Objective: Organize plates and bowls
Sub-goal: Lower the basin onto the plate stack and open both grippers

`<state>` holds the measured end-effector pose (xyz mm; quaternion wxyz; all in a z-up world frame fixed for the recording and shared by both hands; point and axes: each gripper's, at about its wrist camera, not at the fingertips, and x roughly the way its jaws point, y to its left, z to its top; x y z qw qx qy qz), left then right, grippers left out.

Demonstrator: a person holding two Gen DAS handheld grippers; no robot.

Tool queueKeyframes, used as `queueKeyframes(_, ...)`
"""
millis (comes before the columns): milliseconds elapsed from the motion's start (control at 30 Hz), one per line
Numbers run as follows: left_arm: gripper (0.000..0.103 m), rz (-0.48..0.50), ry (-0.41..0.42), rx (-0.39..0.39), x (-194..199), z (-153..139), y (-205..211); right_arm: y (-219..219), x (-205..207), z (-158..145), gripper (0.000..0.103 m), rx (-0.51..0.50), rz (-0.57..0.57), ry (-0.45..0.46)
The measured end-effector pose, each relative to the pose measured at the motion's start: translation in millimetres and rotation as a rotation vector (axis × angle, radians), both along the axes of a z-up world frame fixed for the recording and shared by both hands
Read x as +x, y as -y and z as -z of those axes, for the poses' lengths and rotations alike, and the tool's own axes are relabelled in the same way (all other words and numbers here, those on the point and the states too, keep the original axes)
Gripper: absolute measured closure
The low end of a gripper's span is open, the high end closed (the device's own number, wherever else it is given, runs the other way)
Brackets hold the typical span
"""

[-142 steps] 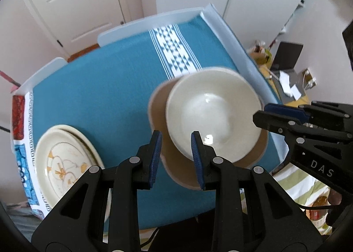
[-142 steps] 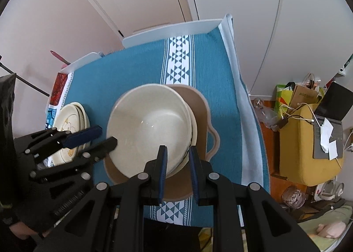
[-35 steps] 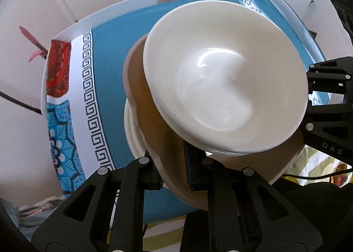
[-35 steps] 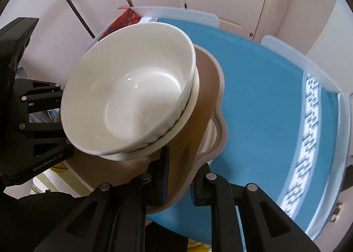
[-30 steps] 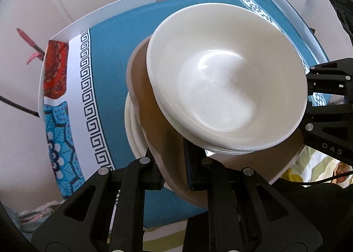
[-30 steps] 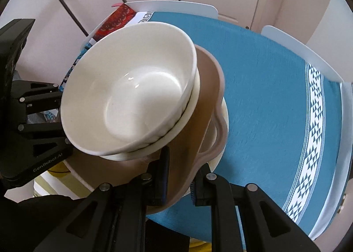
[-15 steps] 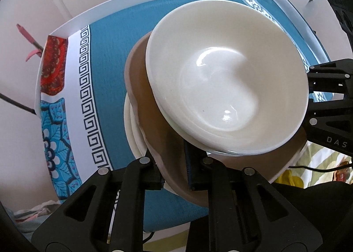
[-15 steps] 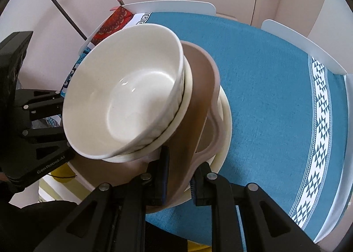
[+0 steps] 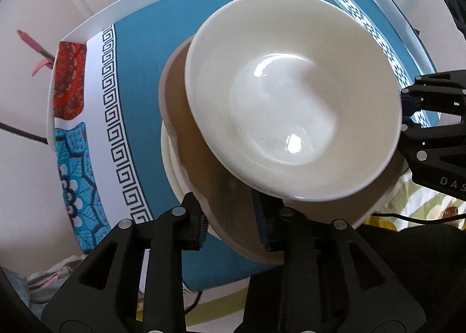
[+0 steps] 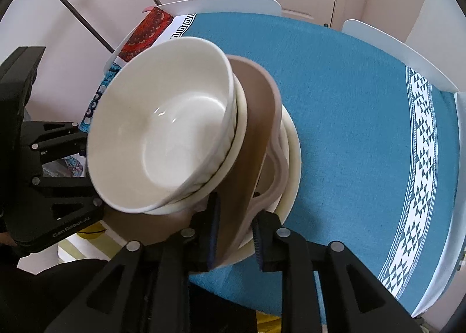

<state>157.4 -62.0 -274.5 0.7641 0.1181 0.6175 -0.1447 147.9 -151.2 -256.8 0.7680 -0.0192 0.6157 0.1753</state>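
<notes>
A large glossy white ceramic bowl (image 9: 294,100) is seen nested in a second white bowl (image 10: 238,140), both carried on a flat brown scalloped plate with a loop handle (image 10: 256,140). The brown plate is set on a stack of cream round plates (image 10: 292,164) lying on the desk covered by a teal woven cloth with white patterned bands (image 10: 349,105), near the cloth's edge with the Greek-key border.

The left gripper (image 9: 230,223) is placed around the near rim of the brown plate; its jaws have just been opening, and gaps are seen beside the rim, so the plate sits between the blue pads (image 9: 260,222) unclamped.

The right gripper (image 10: 236,234) is positioned at the opposite rim, by the handle; its jaws have also just been opening, with the plate edge between them and a gap visible on the right pad's side. Each gripper is visible at the frame edge in the other's view.
</notes>
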Motion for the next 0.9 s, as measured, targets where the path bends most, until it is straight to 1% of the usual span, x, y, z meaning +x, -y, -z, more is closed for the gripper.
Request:
queueKeyframes(33, 0.071, 0.010, -0.008, -0.005, -2, -1, 2, 0, -1, -1, 0.080, 0.001, 0.000, -0.004)
queueKeyframes(67, 0.065, 0.019, -0.012, -0.010, -4, -3, 4, 0, -1, -3, 0.077, 0.000, -0.002, -0.009)
queueKeyframes(100, 0.062, 0.019, -0.007, -0.004, -6, -4, 5, -1, -2, -4, 0.072, -0.008, -0.006, -0.011)
queueKeyframes(133, 0.060, 0.019, -0.002, 0.006, -7, -6, 6, -2, -2, -5, 0.069, -0.019, -0.009, -0.011)
queueKeyframes(167, 0.055, 0.018, 0.002, 0.017, -7, -8, 7, -2, -3, -6, 0.056, -0.028, -0.008, -0.012)
queueKeyframes(200, 0.045, 0.016, 0.005, 0.021, -7, -9, 6, -2, -4, -8, 0.047, -0.026, -0.005, -0.012)
queueKeyframes(233, 0.038, 0.014, 0.007, 0.012, -8, -12, 5, 0, -4, -9, 0.047, -0.013, 0.002, -0.016)
queueKeyframes(267, 0.028, 0.012, 0.012, 0.002, -8, -14, 4, 1, -6, -11, 0.047, -0.003, 0.008, -0.022)
queueKeyframes(300, 0.025, 0.010, 0.020, -0.005, -10, -18, 3, 1, -7, -11, 0.047, -0.004, 0.015, -0.020)
queueKeyframes(500, 0.025, 0.022, 0.051, 0.011, -21, -31, 8, 8, -17, -22, 0.047, -0.011, 0.036, -0.004)
queueKeyframes(667, 0.025, 0.005, 0.078, -0.016, -34, -47, 4, 12, -35, -39, 0.047, 0.001, 0.048, 0.030)
queueKeyframes(800, 0.025, -0.005, 0.117, -0.026, -49, -63, 4, 17, -52, -61, 0.047, 0.023, 0.073, 0.086)
queueKeyframes(900, 0.025, -0.029, 0.177, -0.054, -62, -85, 1, 19, -61, -81, 0.046, 0.029, 0.096, 0.143)
